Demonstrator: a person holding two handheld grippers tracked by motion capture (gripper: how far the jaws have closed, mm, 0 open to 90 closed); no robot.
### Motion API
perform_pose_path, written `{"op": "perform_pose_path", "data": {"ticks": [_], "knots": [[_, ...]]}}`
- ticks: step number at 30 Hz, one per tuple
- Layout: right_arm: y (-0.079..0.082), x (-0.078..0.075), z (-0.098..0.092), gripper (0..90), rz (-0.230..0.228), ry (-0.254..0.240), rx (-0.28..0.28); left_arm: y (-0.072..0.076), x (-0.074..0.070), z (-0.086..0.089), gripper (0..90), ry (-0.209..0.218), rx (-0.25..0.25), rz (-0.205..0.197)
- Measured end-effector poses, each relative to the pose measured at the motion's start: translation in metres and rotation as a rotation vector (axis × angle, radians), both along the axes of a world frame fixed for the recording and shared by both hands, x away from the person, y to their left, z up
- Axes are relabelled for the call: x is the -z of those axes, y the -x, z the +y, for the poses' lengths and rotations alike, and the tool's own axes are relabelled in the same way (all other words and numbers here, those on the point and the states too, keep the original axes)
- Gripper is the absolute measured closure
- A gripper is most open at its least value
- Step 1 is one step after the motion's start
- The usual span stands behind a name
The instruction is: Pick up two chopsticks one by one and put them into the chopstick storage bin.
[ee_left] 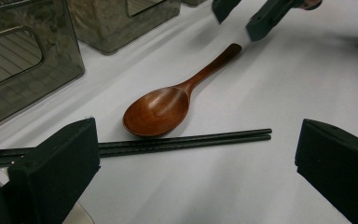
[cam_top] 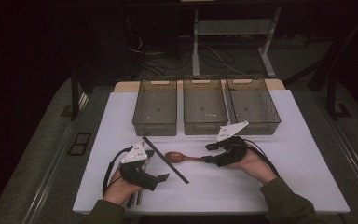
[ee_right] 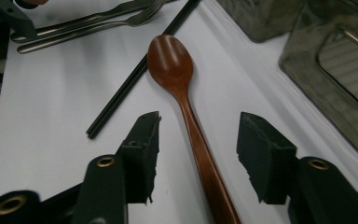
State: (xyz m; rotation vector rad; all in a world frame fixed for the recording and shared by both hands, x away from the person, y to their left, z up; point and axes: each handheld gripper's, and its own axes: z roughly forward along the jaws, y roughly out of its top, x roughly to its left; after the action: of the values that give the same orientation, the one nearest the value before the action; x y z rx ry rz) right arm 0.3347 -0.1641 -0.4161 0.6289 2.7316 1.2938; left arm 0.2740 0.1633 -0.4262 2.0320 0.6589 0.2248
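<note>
High view pictures showed a wooden spoon (cam_top: 182, 157) lying flat on the white table (cam_top: 279, 186), in front of the three bins (cam_top: 204, 106), all of which were seen to be bare. The pair of black chopsticks (cam_top: 166, 160) lay just beside the spoon's bowl, on the side away from its handle. The right gripper (ee_right: 198, 156) was placed over the spoon's handle with its jaws apart on either side, not yet pressed on the wood. The left gripper (ee_left: 196, 175) was held wide apart near the chopsticks, gripping nothing. Forks (ee_right: 88, 22) were seen beyond the spoon. Sorting was judged barely begun: nothing had been lifted.
</note>
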Motion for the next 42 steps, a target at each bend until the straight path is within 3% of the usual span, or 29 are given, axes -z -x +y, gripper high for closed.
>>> {"op": "perform_pose_path", "data": {"ticks": [6, 8, 14, 16, 22, 31, 42], "knots": [[-0.015, 0.01, 0.028, 57.7, 0.013, 0.041, -0.056, -0.001, 0.0, 0.001, 0.0, 0.005, 0.001, 0.0], [-0.02, 0.014, 0.032, 59.6, -0.007, 0.076, -0.091, -0.002, 0.0, 0.001, 0.0, 0.005, -0.001, 0.001], [-0.024, 0.021, 0.044, 63.4, 0.005, 0.104, -0.124, -0.001, 0.0, 0.001, 0.0, 0.003, 0.001, 0.003], [-0.025, 0.025, 0.049, 65.5, 0.009, 0.134, -0.138, 0.0, 0.0, 0.001, 0.0, 0.003, 0.001, 0.001], [-0.027, 0.029, 0.051, 72.1, 0.003, 0.15, -0.155, -0.001, 0.0, 0.001, 0.0, 0.006, 0.0, 0.001], [-0.027, 0.029, 0.05, 81.2, -0.057, 0.164, -0.191, -0.001, 0.0, 0.001, 0.0, 0.004, 0.0, 0.002], [-0.026, 0.025, 0.046, 82.0, -0.042, 0.155, -0.175, -0.001, 0.0, 0.001, 0.0, 0.002, -0.001, -0.001]]}}
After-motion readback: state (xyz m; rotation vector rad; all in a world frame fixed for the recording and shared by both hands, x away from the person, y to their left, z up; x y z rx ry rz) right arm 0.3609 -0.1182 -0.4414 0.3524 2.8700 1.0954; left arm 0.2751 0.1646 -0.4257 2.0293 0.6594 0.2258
